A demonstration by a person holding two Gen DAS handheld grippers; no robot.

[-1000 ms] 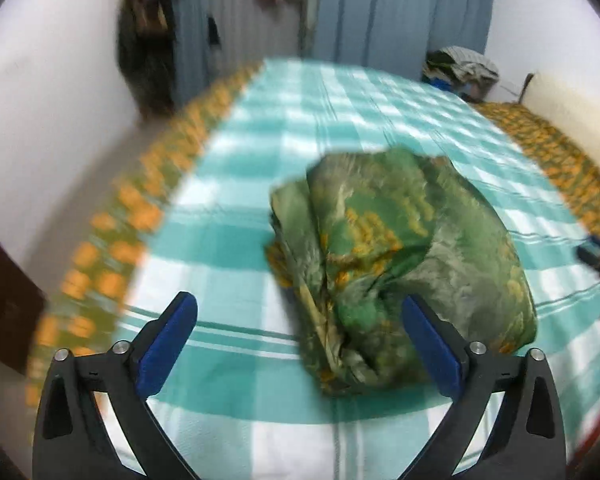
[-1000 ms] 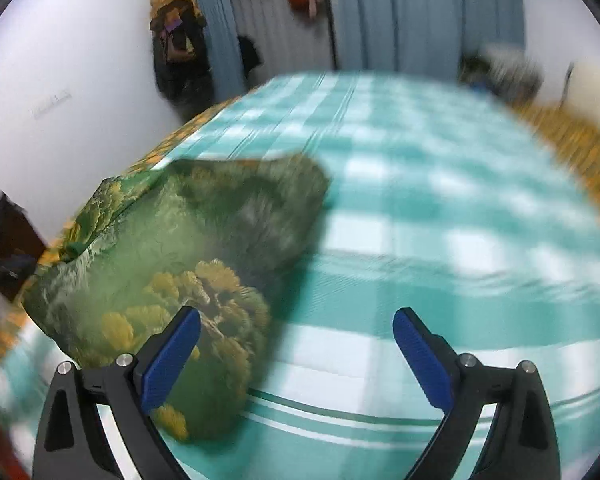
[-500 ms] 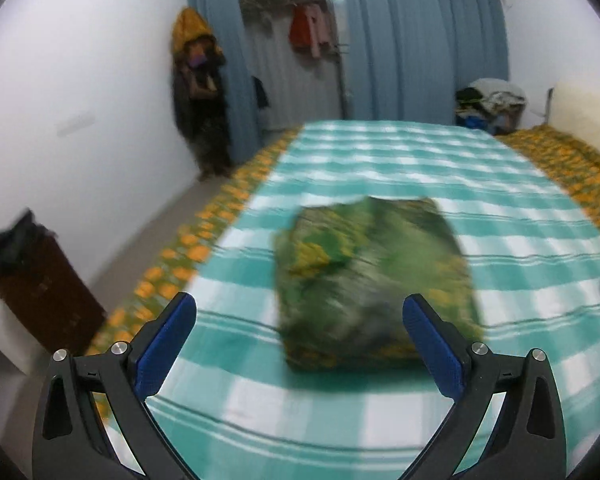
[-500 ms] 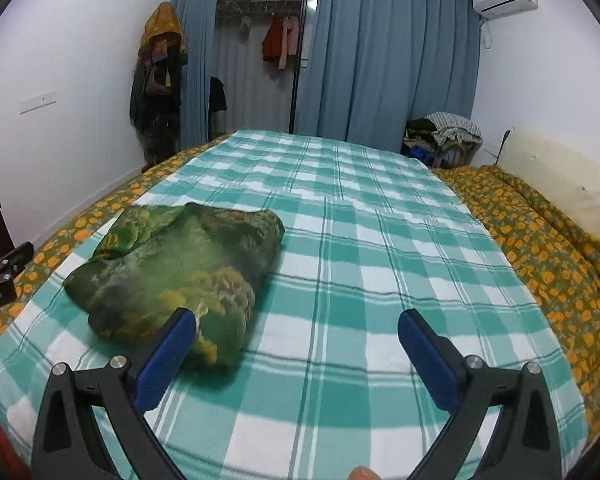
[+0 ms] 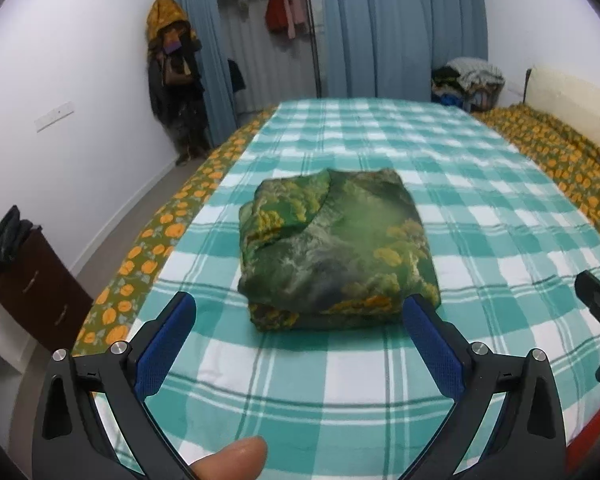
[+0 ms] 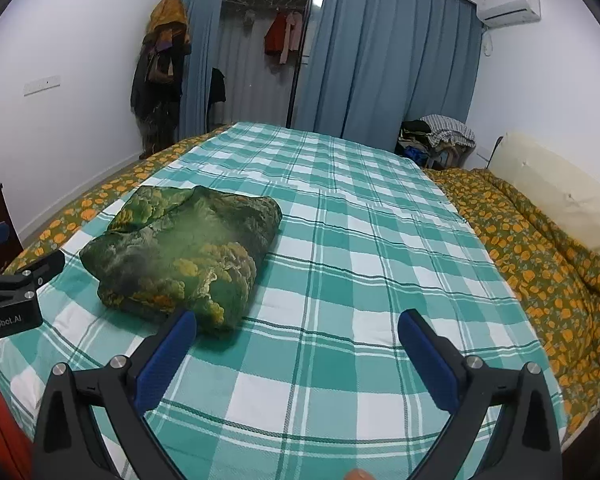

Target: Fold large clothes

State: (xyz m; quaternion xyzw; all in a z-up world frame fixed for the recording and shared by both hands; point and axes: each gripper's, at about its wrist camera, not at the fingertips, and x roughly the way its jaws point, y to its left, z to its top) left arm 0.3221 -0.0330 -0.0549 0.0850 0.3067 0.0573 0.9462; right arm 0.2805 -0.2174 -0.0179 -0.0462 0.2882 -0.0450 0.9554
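Left gripper (image 5: 298, 334) hangs wide apart, holding nothing; right gripper (image 6: 298, 336) the same, empty. Green patterned garment (image 5: 336, 248) lies on the bed (image 5: 480, 216) as a compact folded bundle, at 12 o'clock just beyond the left gripper, at 10 o'clock from the right one. Folding looks done, judging by the tidy stack; maybe a final smoothing of the loose top flap is left. Nothing blocks access. Orange-flower quilt (image 6: 540, 256) at 2 o'clock, well apart. Farther: clothes pile (image 6: 436, 136), blue curtains (image 6: 388, 60), hanging coat (image 6: 160, 72) at 11.
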